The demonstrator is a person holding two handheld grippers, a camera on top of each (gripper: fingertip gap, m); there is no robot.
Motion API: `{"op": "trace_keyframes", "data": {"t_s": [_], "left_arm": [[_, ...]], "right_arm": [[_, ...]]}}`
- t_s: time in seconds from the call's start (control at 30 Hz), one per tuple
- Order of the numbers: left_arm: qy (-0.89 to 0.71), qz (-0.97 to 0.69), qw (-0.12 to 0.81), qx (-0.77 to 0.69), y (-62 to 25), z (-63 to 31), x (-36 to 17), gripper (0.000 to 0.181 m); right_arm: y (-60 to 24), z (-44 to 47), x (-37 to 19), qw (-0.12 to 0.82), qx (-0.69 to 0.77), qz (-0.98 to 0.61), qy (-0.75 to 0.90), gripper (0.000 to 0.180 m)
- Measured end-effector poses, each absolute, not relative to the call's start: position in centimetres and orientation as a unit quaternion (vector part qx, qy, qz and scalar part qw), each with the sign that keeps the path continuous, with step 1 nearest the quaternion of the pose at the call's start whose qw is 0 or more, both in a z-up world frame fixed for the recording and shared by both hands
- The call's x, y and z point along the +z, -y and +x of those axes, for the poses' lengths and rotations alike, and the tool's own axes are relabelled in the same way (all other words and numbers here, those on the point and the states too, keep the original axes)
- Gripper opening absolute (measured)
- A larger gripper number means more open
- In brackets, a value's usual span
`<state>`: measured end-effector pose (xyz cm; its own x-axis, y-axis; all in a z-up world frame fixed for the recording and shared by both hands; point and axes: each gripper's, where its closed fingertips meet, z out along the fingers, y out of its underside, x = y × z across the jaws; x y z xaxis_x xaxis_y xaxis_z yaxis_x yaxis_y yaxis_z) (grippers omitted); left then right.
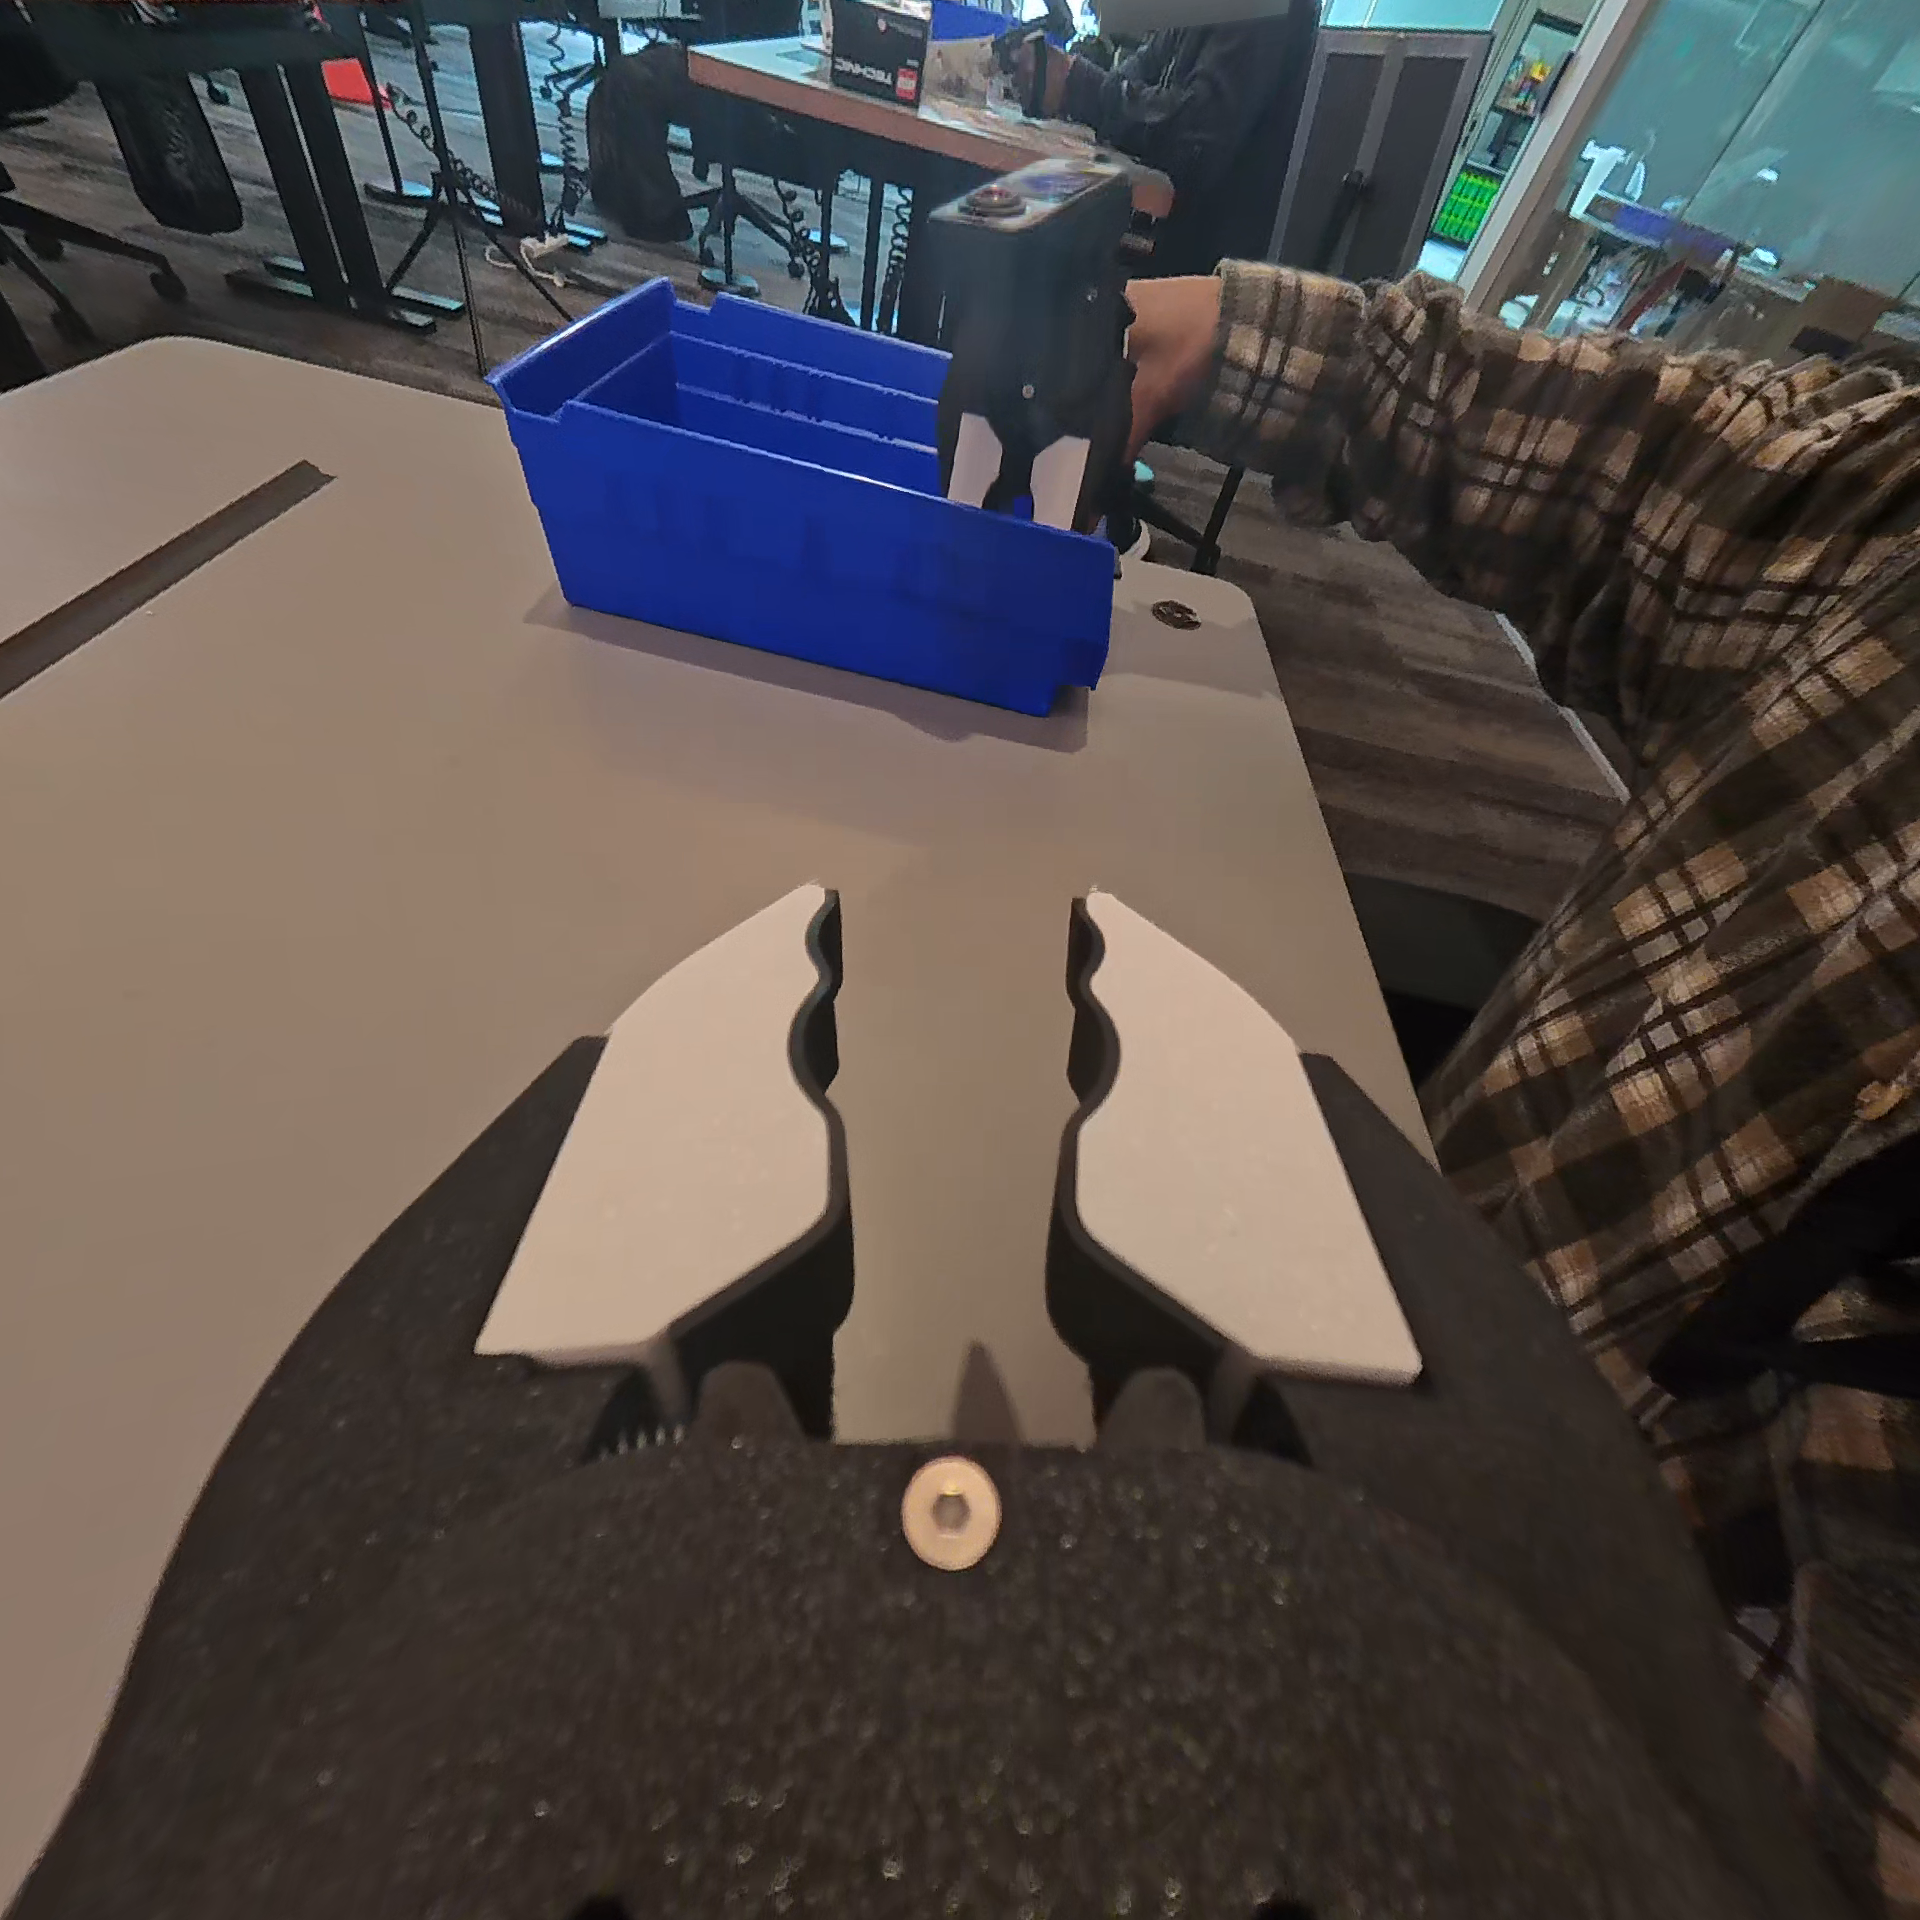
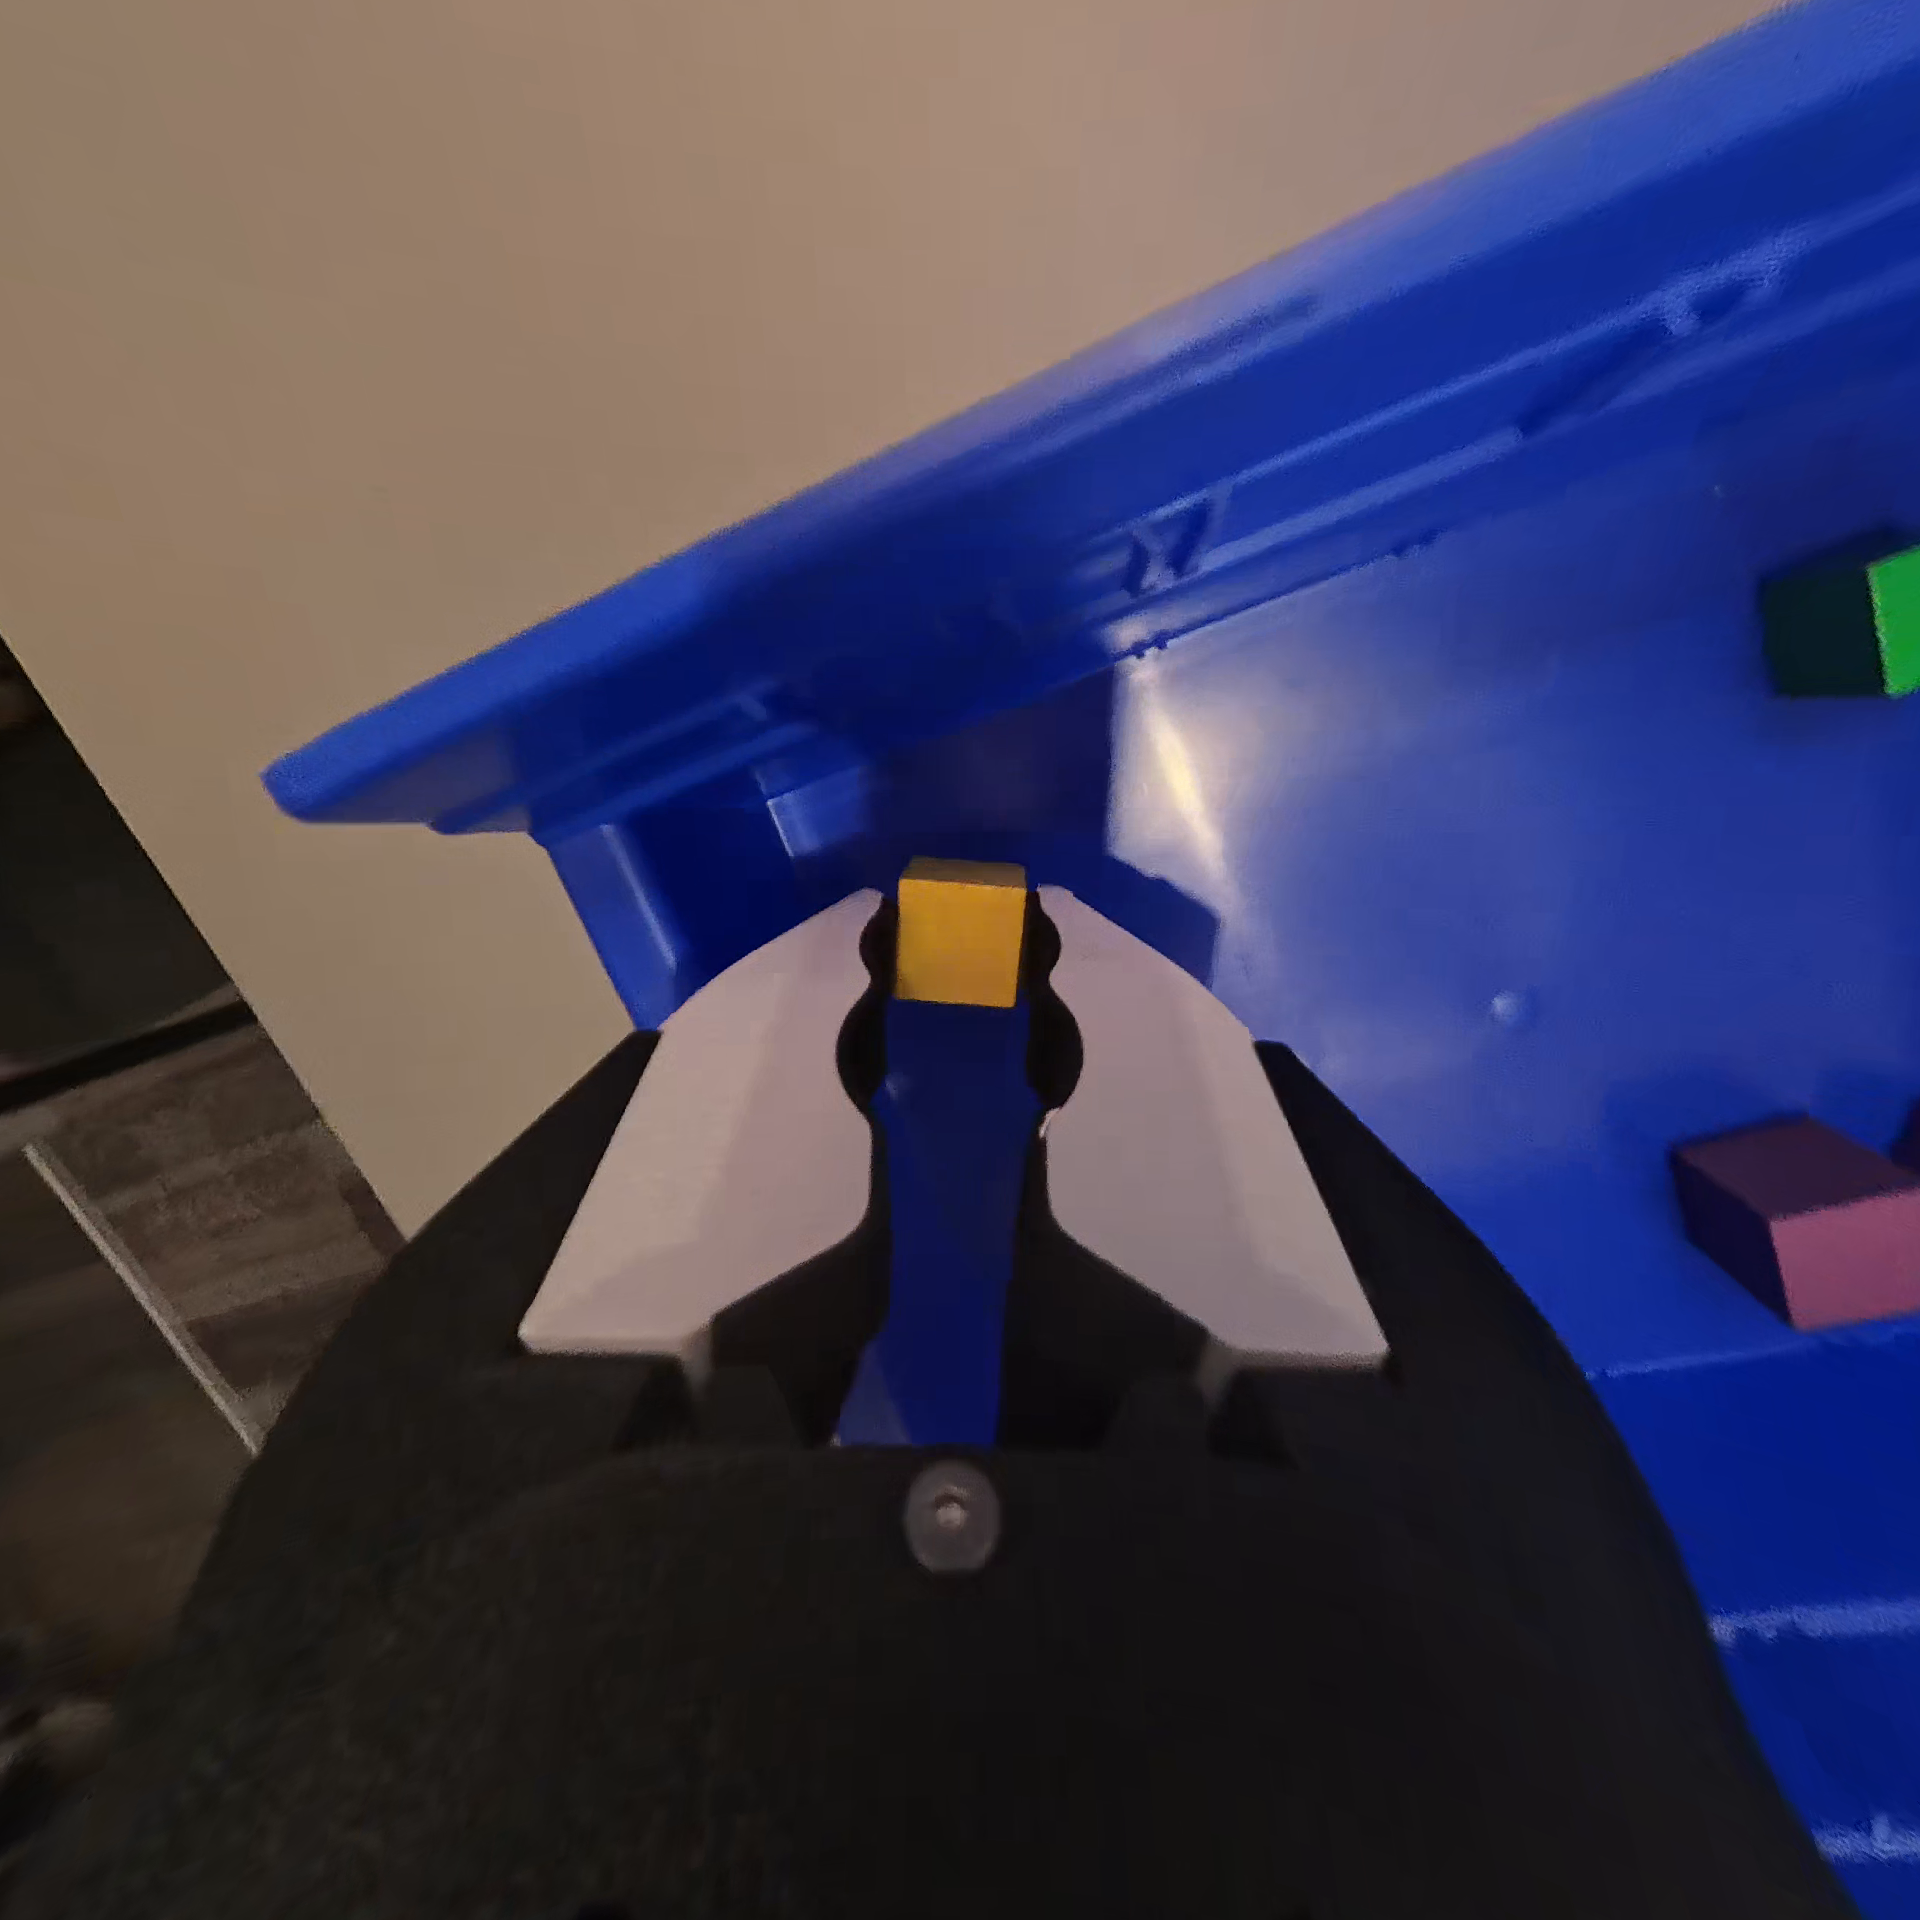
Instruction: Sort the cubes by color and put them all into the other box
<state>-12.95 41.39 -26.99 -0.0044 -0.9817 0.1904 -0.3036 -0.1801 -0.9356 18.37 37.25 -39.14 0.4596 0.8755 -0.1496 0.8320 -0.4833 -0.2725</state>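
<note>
My right gripper (image 2: 961,940) clamps a small yellow cube (image 2: 958,943) inside the blue plastic bin (image 2: 1351,831), near its corner; green (image 2: 1844,634) and purple (image 2: 1808,1231) cubes lie deeper in. My left gripper (image 1: 954,914) hovers released over the grey tabletop (image 1: 416,831).

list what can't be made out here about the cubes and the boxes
- Cube count: in the right wrist view the picture edge cuts the green cube and purple cube; any beyond are out of frame.
- Box contents: in the left wrist view the near wall of the blue box hides its floor.
- Second box: that view shows two nested rims, but not whether they are separate boxes.
- Yellow cube: whether it is lifted or resting, the jaws hide its underside.
</note>
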Motion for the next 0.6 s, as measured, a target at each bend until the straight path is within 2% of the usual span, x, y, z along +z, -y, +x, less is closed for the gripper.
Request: {"op": "trace_keyframes", "data": {"t_s": [0.27,0.33,0.5,0.6], "left_arm": [[-0.543,-0.609,0.349,-0.461,-41.3,-12.3,-27.4,0.040],[-0.542,-0.611,0.349,-0.460,-41.4,-12.7,-27.3,0.041],[-0.527,-0.619,0.375,-0.446,-42.2,-15.1,-25.8,0.042],[-0.512,-0.636,0.403,-0.413,-43.3,-18.7,-24.0,0.043]], "right_arm": [[-37.1,17.5,-40.6,0.059,0.139,-0.830,0.538,0.024],[-37.3,17.7,-40.2,0.066,0.134,-0.834,0.531,0.032],[-38.0,19.5,-37.9,0.089,0.090,-0.853,0.506,0.047],[-38.9,21.1,-34.2,0.131,0.040,-0.865,0.483,0.052]]}}
